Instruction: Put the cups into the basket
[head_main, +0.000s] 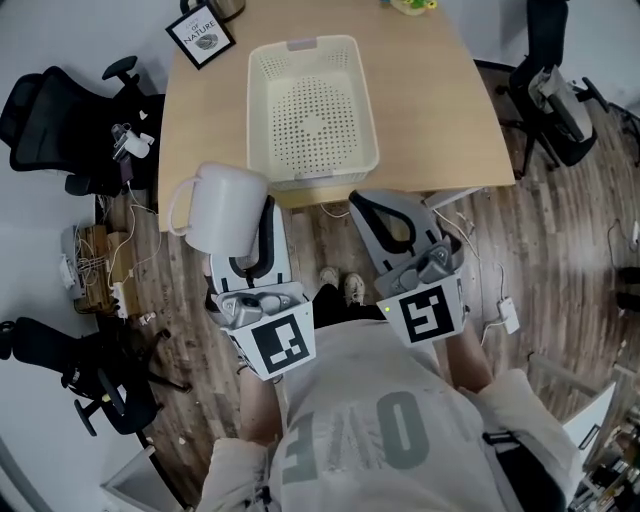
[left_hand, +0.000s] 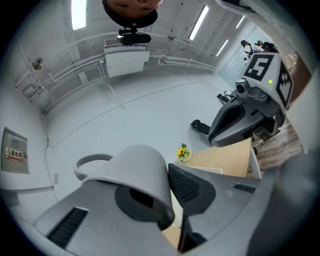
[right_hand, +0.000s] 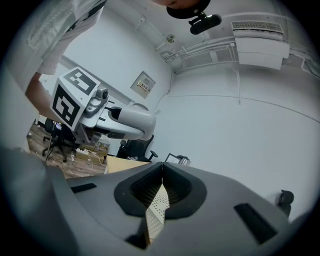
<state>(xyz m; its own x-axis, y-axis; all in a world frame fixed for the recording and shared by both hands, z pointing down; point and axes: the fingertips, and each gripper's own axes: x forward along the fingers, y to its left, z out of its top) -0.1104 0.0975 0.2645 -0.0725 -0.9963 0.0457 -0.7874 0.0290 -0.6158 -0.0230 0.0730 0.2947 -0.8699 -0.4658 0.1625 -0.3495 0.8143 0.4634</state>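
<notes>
A large white cup (head_main: 222, 206) with a loop handle hangs in the air off the table's near left corner, held by my left gripper (head_main: 262, 212), whose jaws are shut on its wall. In the left gripper view the cup (left_hand: 132, 175) fills the space between the jaws, mouth toward the camera. The cream perforated basket (head_main: 262, 120) stands empty on the table (head_main: 440, 110), just beyond both grippers. My right gripper (head_main: 368, 205) is shut with nothing in it, its tips at the basket's near right corner. In the right gripper view the closed jaws (right_hand: 162, 166) meet over the basket wall (right_hand: 156, 210).
A framed picture (head_main: 200, 33) stands at the table's far left corner and a small sunflower (left_hand: 182, 151) at the far edge. Office chairs (head_main: 60, 120) flank the table on both sides. Cables lie on the wooden floor (head_main: 560, 260).
</notes>
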